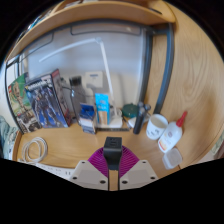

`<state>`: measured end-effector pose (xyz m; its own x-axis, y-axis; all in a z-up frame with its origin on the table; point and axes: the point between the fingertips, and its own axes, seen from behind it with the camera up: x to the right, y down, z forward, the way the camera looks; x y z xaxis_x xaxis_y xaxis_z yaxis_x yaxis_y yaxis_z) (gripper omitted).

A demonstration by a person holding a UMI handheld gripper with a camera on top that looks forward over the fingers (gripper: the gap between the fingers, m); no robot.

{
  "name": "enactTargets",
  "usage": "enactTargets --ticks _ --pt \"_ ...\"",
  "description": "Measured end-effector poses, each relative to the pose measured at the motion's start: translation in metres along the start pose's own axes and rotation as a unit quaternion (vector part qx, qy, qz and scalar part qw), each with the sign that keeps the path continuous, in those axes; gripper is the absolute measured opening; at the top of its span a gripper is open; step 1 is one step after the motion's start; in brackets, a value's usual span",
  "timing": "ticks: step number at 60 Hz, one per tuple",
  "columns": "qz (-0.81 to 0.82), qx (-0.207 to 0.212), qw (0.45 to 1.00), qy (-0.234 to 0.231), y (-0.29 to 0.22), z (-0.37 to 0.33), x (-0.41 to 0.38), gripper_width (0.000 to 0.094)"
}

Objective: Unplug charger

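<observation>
A small black charger [113, 146] sits between the tips of my gripper [113, 161], above the wooden desk [70, 150]. Both purple pads [98, 158] press against its sides, so the gripper is shut on it. I see no cable running from the charger, and no socket shows near it. The charger's lower part is hidden between the pads.
Beyond the fingers stand a blue box [102, 105], a white mug [157, 126], a white glue bottle with a red cap [177, 133] and a small white tub [172, 158]. Books [45, 103] lean at the left, with a coiled white cable [35, 150] in front. A wooden shelf [105, 14] hangs overhead.
</observation>
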<state>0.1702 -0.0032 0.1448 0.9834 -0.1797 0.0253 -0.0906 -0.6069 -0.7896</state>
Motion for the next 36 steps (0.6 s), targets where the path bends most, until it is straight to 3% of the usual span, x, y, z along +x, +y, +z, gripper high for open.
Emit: enactTargets --ticks 11,20,36 --pt "0.011 -0.125 0.991 -0.037 0.077 0.022 0.013 0.0102" --pt "-0.009 -0.201 0.978 -0.059 0.124 0.036 0.020 0.0102" --pt "-0.025 -0.238 0.968 -0.075 0.152 0.051 0.030 0.0144"
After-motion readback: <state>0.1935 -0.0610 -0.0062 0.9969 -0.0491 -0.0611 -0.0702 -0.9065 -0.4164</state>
